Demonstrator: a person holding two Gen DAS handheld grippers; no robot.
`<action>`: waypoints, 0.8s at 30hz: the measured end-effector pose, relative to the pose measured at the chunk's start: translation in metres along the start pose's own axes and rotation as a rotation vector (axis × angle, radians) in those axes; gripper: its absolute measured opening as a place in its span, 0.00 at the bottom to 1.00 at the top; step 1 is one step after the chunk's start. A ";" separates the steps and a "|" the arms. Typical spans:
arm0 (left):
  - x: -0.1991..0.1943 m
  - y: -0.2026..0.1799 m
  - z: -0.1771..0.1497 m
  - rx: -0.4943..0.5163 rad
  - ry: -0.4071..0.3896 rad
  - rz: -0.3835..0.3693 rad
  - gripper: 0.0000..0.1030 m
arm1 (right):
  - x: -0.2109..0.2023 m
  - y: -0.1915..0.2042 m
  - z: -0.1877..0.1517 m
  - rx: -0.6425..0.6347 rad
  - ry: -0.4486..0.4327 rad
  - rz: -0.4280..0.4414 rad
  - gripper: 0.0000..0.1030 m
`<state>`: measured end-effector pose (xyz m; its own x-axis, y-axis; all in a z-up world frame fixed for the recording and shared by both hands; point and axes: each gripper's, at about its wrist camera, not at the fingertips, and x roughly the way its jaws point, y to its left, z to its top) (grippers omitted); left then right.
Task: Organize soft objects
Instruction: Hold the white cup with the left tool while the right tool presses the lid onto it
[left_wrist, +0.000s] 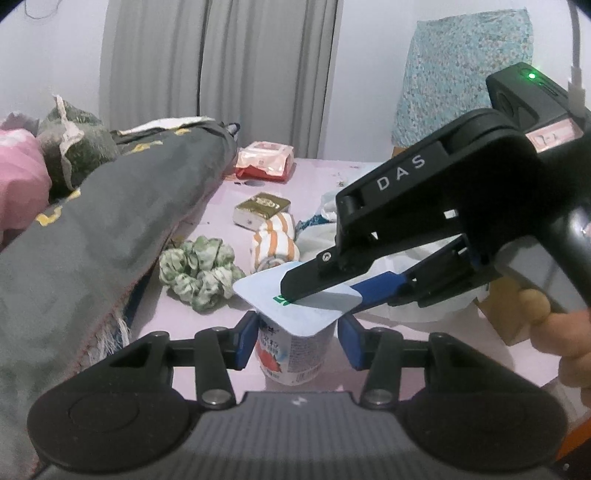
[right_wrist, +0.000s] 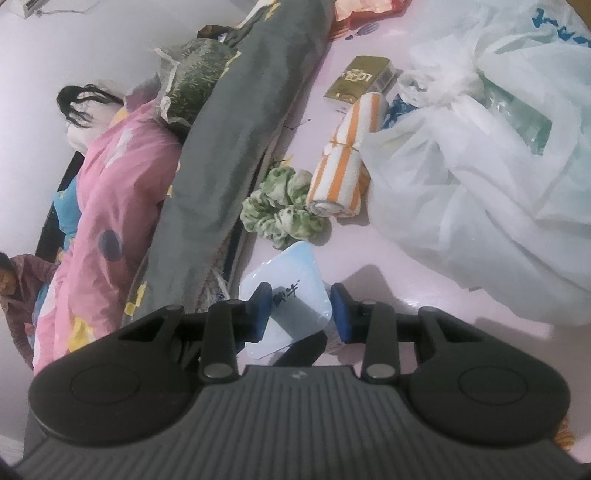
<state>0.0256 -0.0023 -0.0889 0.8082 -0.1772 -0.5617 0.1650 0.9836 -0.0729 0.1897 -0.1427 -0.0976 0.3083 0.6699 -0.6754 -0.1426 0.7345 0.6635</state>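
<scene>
A strawberry yogurt cup (left_wrist: 291, 356) with a pale blue foil lid (left_wrist: 264, 295) stands on the pink surface. My left gripper (left_wrist: 297, 341) is shut on its sides with the blue pads. My right gripper (left_wrist: 325, 295) reaches in from the right, held by a hand. Its black finger lies on top of the lid and its blue-padded finger sits at the lid's right corner. In the right wrist view the lid (right_wrist: 291, 269) lies aslant between the right gripper's (right_wrist: 300, 312) pads, with a gap still showing. A green scrunchie (left_wrist: 199, 273) and a rolled orange-striped towel (left_wrist: 273, 240) lie just behind the cup.
A grey blanket (left_wrist: 110, 229) runs along the left, with a pink quilt (right_wrist: 110, 206) beyond it. A gold packet (left_wrist: 260, 208) and a pink wipes pack (left_wrist: 264, 157) lie farther back. White plastic bags (right_wrist: 461, 166) fill the right side. A person (right_wrist: 14, 280) sits at the far left.
</scene>
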 end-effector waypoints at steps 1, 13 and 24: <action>-0.002 0.000 0.002 0.001 -0.005 0.002 0.47 | -0.002 0.001 0.001 -0.002 -0.002 0.005 0.33; -0.018 -0.013 0.026 0.028 -0.071 0.028 0.47 | -0.032 0.012 0.006 -0.010 -0.060 0.068 0.34; -0.024 -0.074 0.092 0.176 -0.154 -0.087 0.47 | -0.120 0.004 0.024 0.015 -0.216 0.099 0.35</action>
<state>0.0464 -0.0736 0.0057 0.8607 -0.2777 -0.4266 0.3234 0.9455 0.0370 0.1749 -0.2229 -0.0059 0.4876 0.6989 -0.5233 -0.1690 0.6636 0.7288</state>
